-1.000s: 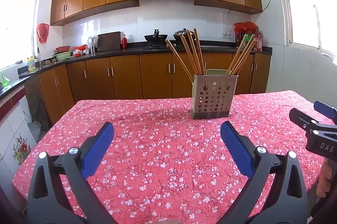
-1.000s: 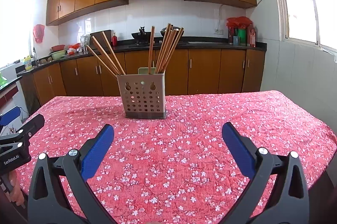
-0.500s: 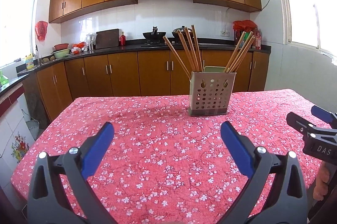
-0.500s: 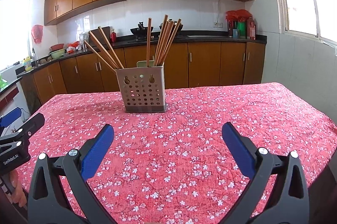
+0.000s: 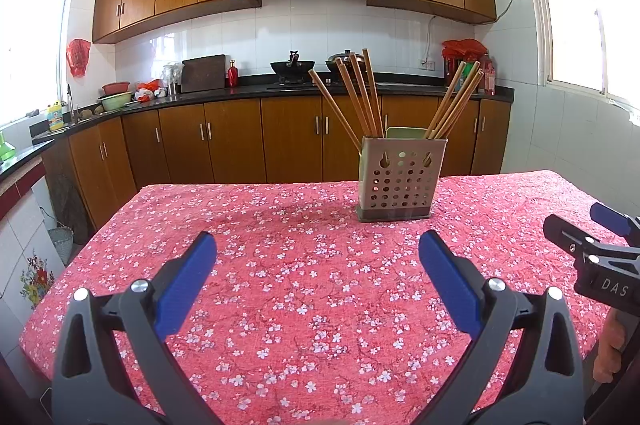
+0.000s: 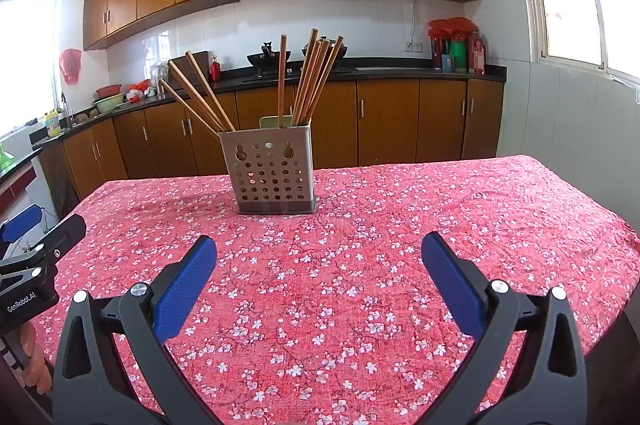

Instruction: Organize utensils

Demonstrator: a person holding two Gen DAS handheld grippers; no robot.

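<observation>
While both of my tools are just hanging over the table [image 5: 280,305], nothing is in either one: the left tool [image 5: 318,261] has its blue pads spread wide apart with only flowered cloth between them, and the right tool [image 6: 319,261] is the same, wide apart and empty.

All the chopsticks [image 5: 362,97] I can see are already standing in the perforated holder [image 5: 400,177], which sits upright on the cloth, upper right of centre in the left view and a bit left of centre in the right view [image 6: 270,173]. They're fanned into two bunches, one leaning left, one leaning right. No loose utensils show on the cloth, so I'd guess the job is done or close to it.

What could go wrong: those sticks lean out well past the rim, so if I go in to tidy them, a wide-spread pad could clip one and tip the light holder over, or drag on the cloth and shift it.

Versus a second ago: the holder sits lower and a touch further off in both views, so I've pulled back and tilted up a little. Pads haven't changed their spread.
</observation>
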